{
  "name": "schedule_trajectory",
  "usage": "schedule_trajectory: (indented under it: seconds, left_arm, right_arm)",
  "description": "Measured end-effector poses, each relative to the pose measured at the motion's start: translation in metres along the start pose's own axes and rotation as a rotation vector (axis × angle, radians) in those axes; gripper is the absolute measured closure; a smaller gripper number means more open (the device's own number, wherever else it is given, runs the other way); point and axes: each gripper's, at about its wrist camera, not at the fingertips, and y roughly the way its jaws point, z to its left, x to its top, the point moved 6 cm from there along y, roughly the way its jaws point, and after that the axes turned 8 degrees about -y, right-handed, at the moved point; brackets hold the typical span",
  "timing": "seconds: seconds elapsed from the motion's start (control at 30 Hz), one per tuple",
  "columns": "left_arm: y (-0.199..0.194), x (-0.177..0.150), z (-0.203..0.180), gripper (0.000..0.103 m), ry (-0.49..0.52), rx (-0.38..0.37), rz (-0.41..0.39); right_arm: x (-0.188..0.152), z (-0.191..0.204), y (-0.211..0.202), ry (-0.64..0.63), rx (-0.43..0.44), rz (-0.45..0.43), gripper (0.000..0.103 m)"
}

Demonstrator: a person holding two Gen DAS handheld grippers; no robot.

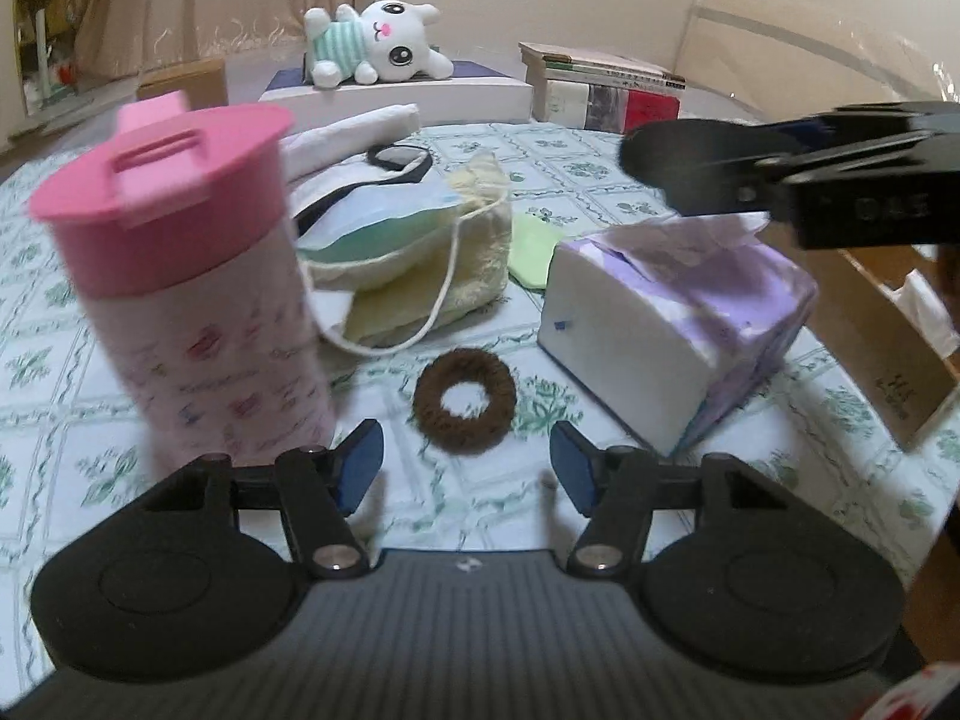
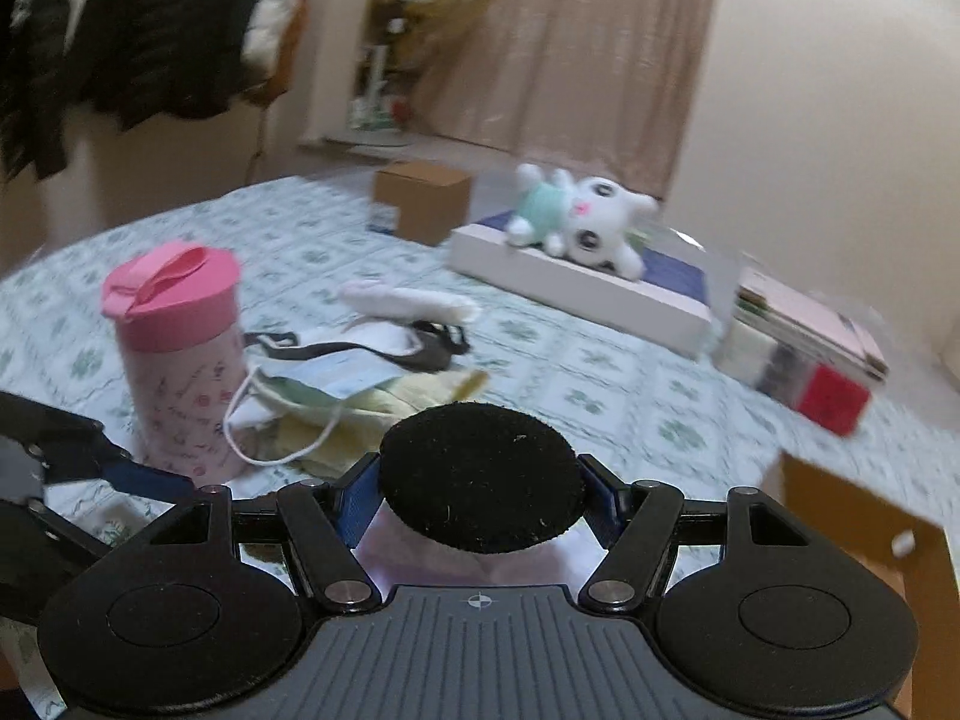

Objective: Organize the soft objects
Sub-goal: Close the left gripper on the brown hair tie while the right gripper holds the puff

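My left gripper (image 1: 465,462) stands open low over the floral tablecloth, and a brown fuzzy scrunchie (image 1: 464,399) lies flat just ahead of its blue fingertips. My right gripper (image 2: 480,495) is shut on a black round fuzzy pad (image 2: 480,474), gripped by its edges. In the left wrist view that pad (image 1: 678,162) hangs above a purple-and-white tissue pack (image 1: 678,330). A pile of a blue face mask (image 1: 384,222), a yellow cloth (image 1: 456,288) and a green cloth (image 1: 531,252) lies behind the scrunchie. A white plush toy (image 1: 378,45) rests on a flat white box at the back.
A tall pink lidded cup (image 1: 180,282) stands close on the left of my left gripper. A rolled white cloth (image 1: 354,132) and a black strap (image 1: 402,159) lie behind the pile. Stacked books (image 1: 600,90) sit at the back, and an open cardboard box (image 1: 900,348) at the right edge.
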Motion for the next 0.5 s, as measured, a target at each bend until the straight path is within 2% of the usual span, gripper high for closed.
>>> schedule_trajectory:
  seconds: [0.17,0.3,0.37,0.43,0.5]
  left_arm:
    - [0.025,0.004,-0.009,0.047,0.02,0.05,-0.007]
    - [0.034,0.006,-0.01,0.055,0.014,0.065,-0.01]
    - [0.035,0.006,-0.01,0.063,0.013,0.068,-0.012]
    - [0.033,0.006,-0.009,0.077,0.009,0.079,-0.013]
    - [0.028,0.004,-0.009,0.084,0.005,0.082,-0.009]
  right_arm:
    - [-0.012,-0.014,-0.013,0.142,-0.037,-0.002,0.035]
    - [-0.025,-0.019,-0.025,0.21,-0.06,0.002,0.035]
    - [-0.029,-0.02,-0.029,0.234,-0.073,0.0,0.035]
    - [-0.033,-0.019,-0.034,0.259,-0.073,0.0,0.035]
    - [-0.037,-0.016,-0.039,0.269,-0.077,0.003,0.035]
